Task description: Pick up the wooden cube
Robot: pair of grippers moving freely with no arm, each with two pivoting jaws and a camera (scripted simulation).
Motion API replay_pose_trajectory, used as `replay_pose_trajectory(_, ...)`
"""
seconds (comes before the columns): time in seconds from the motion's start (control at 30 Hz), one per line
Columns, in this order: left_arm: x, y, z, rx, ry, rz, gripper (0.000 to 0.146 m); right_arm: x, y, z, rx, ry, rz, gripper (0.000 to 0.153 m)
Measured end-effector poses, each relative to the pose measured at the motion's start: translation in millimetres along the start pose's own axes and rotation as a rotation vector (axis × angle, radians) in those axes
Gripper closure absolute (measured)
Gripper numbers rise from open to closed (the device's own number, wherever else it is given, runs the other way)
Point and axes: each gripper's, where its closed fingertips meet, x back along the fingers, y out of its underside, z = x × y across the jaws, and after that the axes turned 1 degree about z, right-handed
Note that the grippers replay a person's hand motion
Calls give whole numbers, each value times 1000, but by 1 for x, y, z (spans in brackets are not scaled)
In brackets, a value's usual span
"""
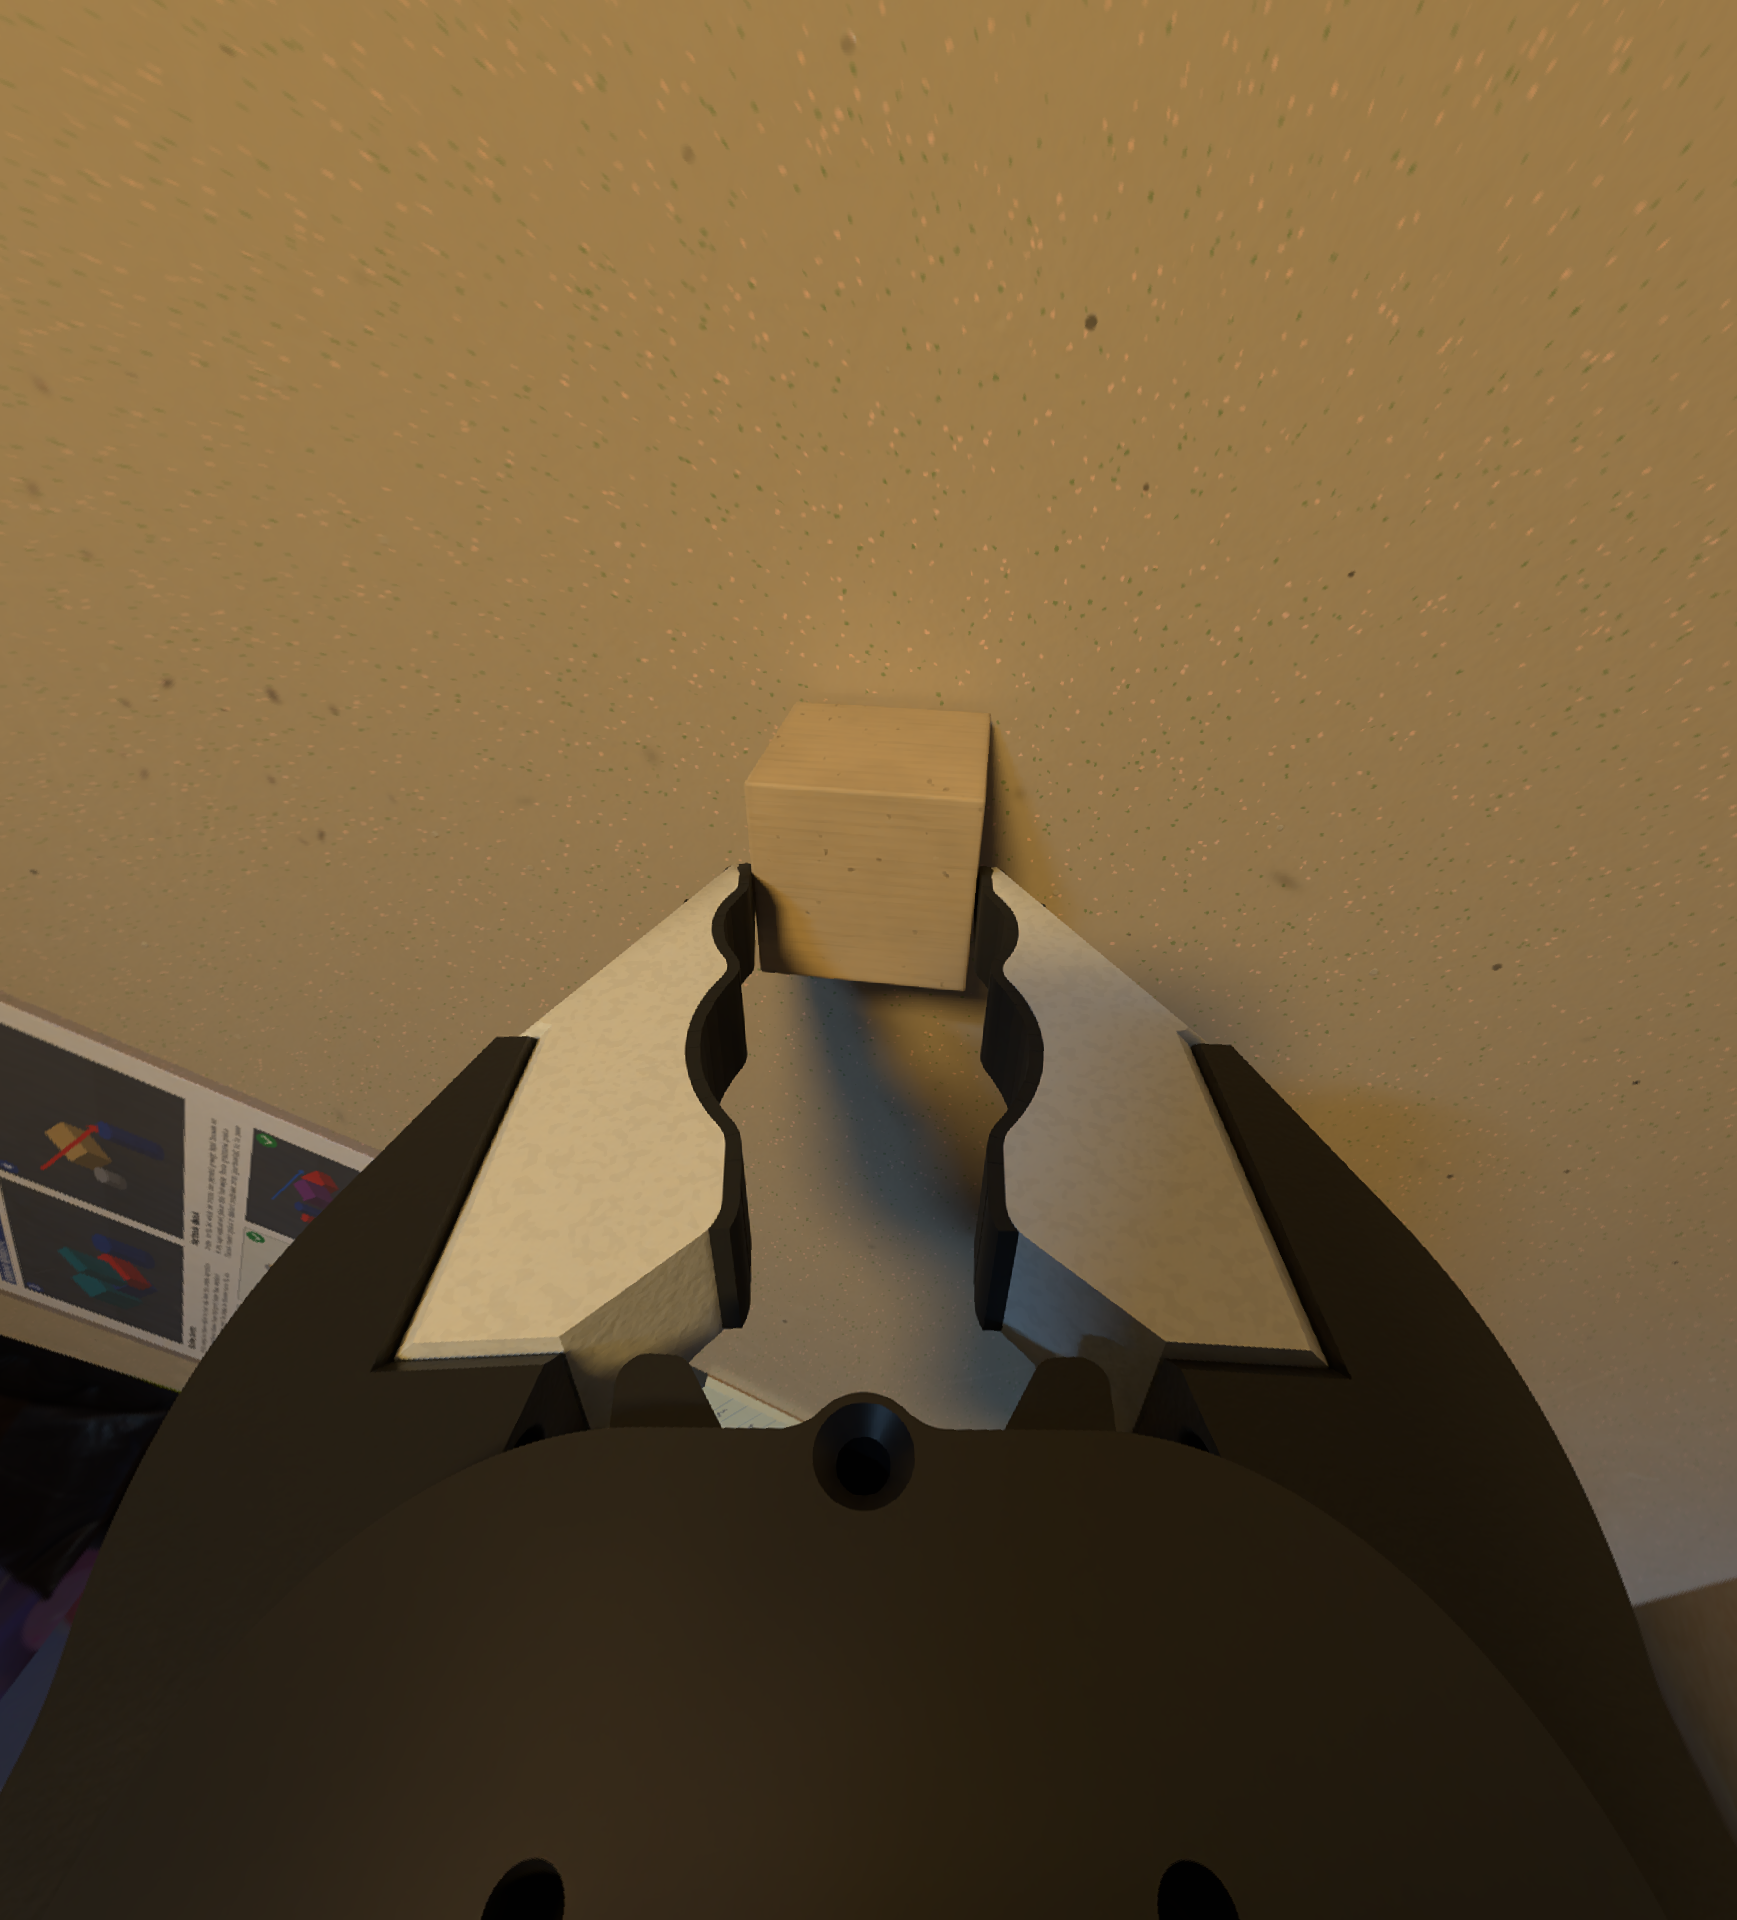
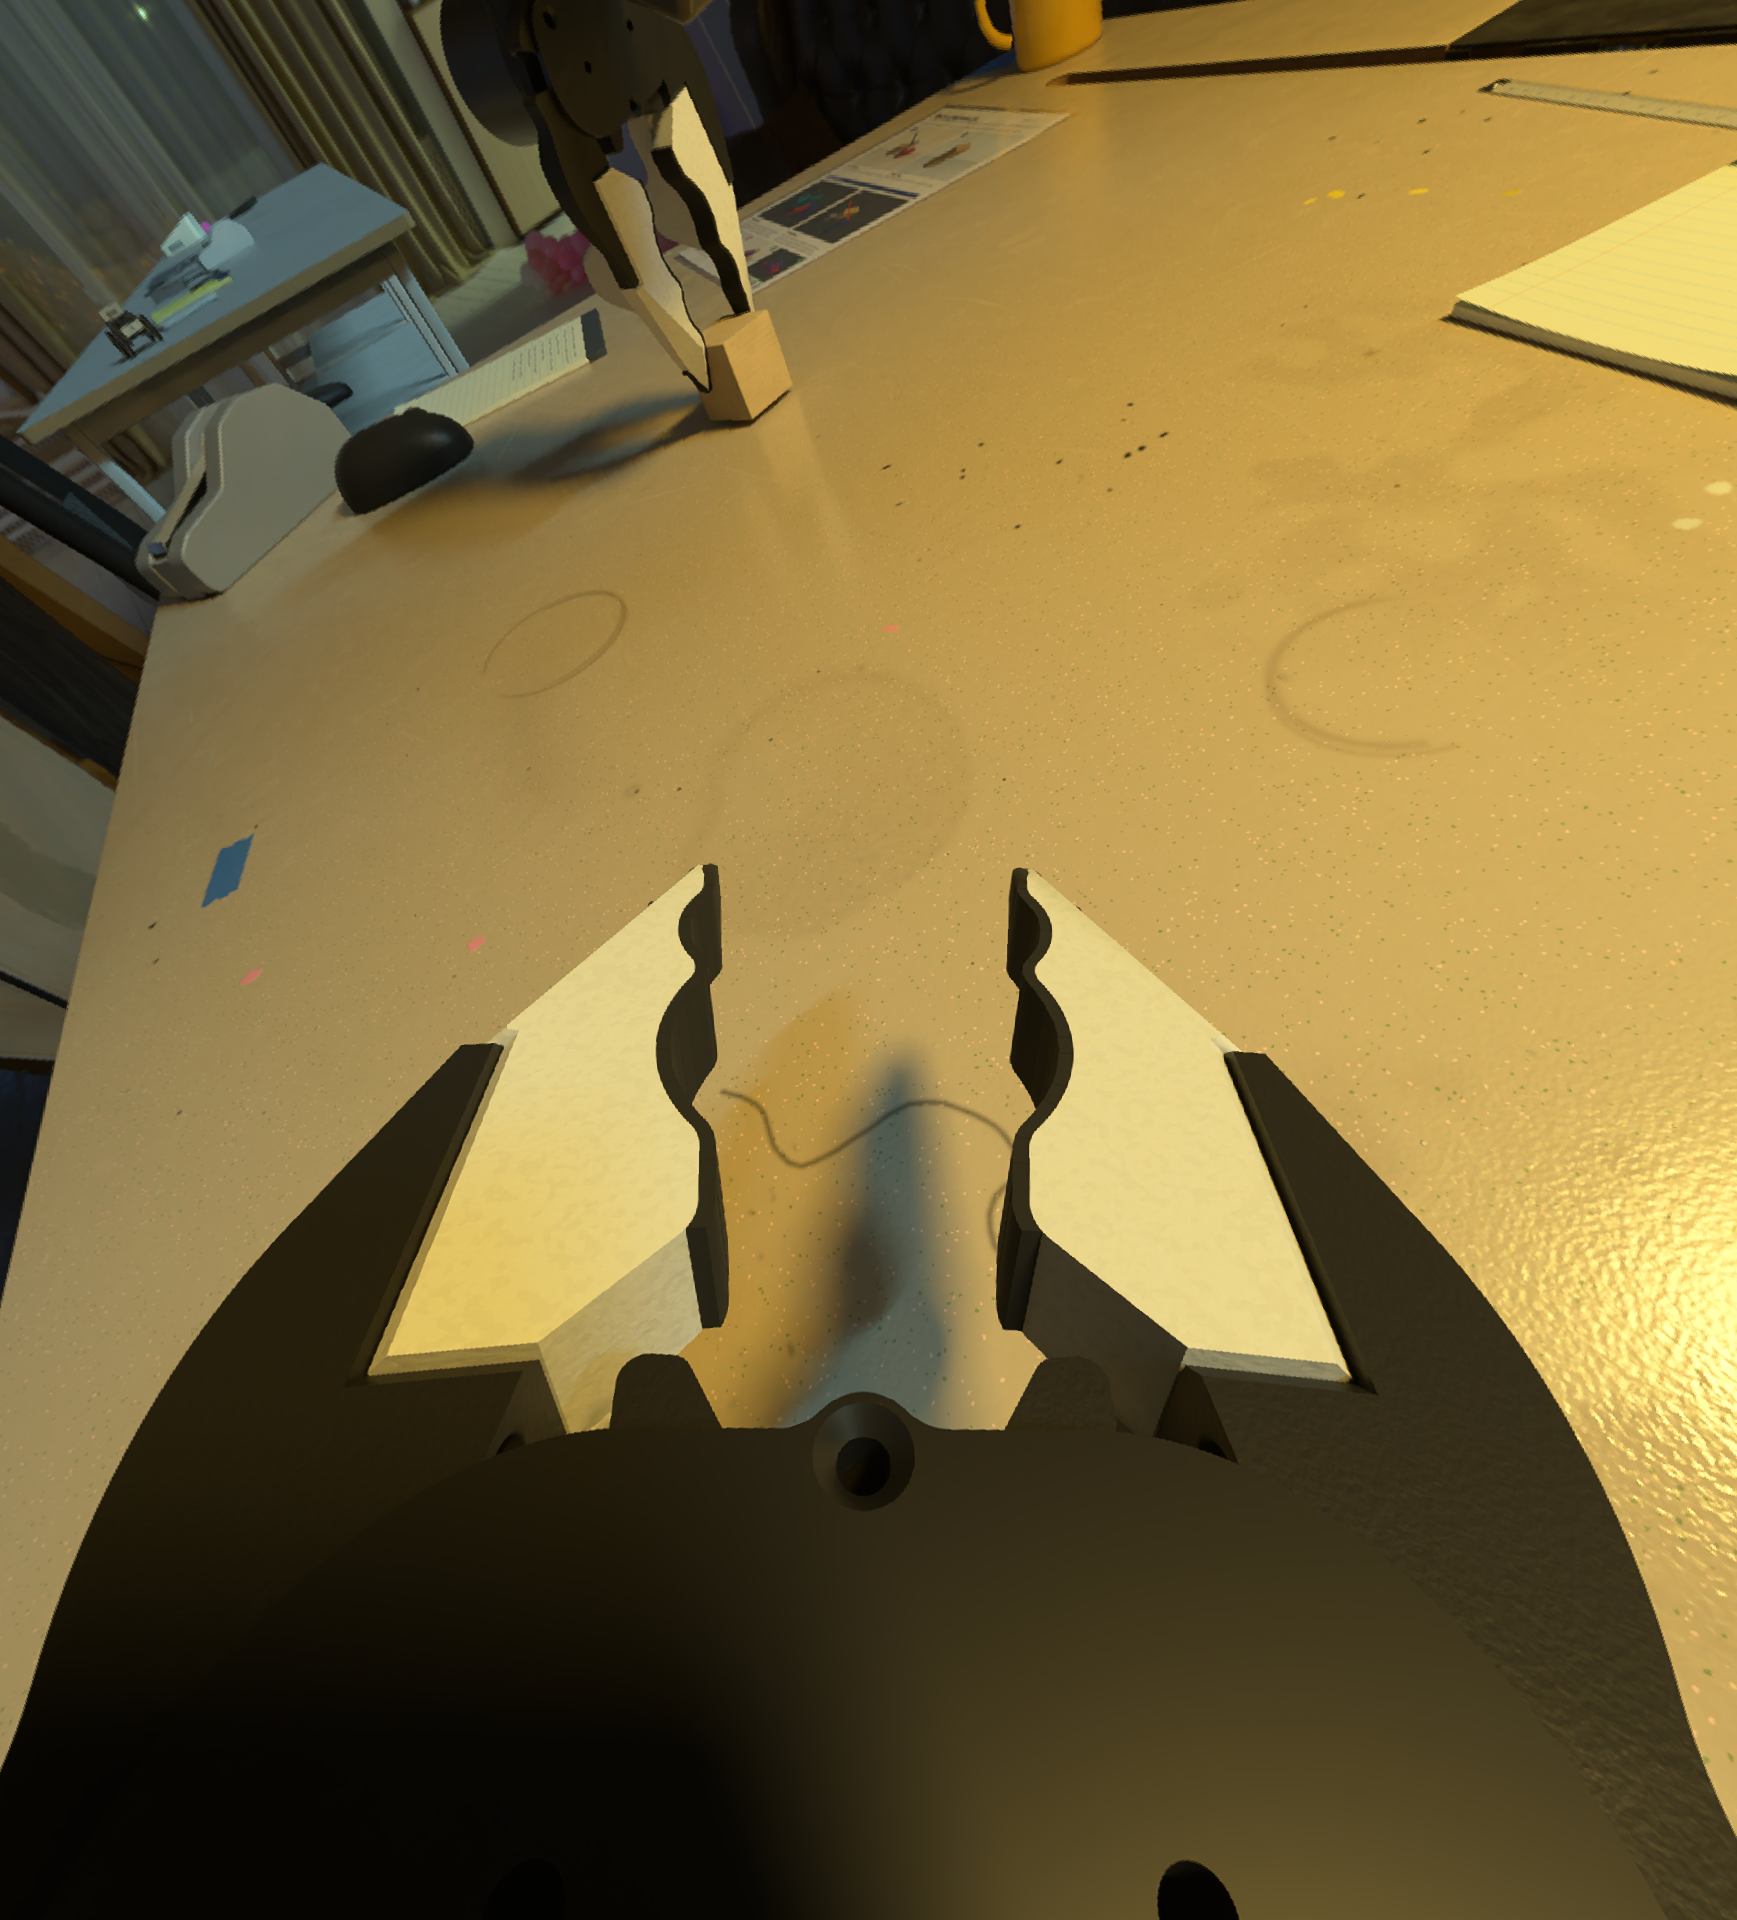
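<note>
The wooden cube [image 1: 864, 852] is a pale block standing on the speckled tan table [image 1: 843, 364]. My left gripper [image 1: 866, 904] has its two fingertips pressed against the cube's left and right faces, at its near lower part. In the right wrist view the cube [image 2: 758, 369] shows far off at the upper left, resting on the table with the left gripper [image 2: 722, 343] angled down onto it. My right gripper [image 2: 864, 883] is open and empty, low over the table [image 2: 1259, 935] and far from the cube.
A printed sheet [image 1: 95, 1164] lies to the left of the cube, and also shows in the right wrist view [image 2: 885, 177]. A black mouse [image 2: 402, 457] and a beige case [image 2: 230, 478] sit near the left table edge. A yellow notepad [image 2: 1653, 291], ruler [image 2: 1622, 104] and yellow mug [image 2: 1046, 26] lie farther right.
</note>
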Motion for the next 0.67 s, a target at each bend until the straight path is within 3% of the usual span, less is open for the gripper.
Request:
replay_pose_trajectory(0.2, 51, -20, -10, 210, -41, 267, 104, 6, -8, 1, 15, 3, 41, 98)
replay_pose_trajectory(0.37, 107, -74, 15, 374, 52, 599, 104, 8, -13, 7, 26, 25, 72, 98)
replay_pose_trajectory(0.5, 142, -135, 56, 474, 307, 868, 104, 5, -19, 10, -14, 12, 91, 95)
replay_pose_trajectory(0.67, 167, -208, 105, 518, 760, 1080, 104, -1, -43, 11, -108, -53, 144, 93)
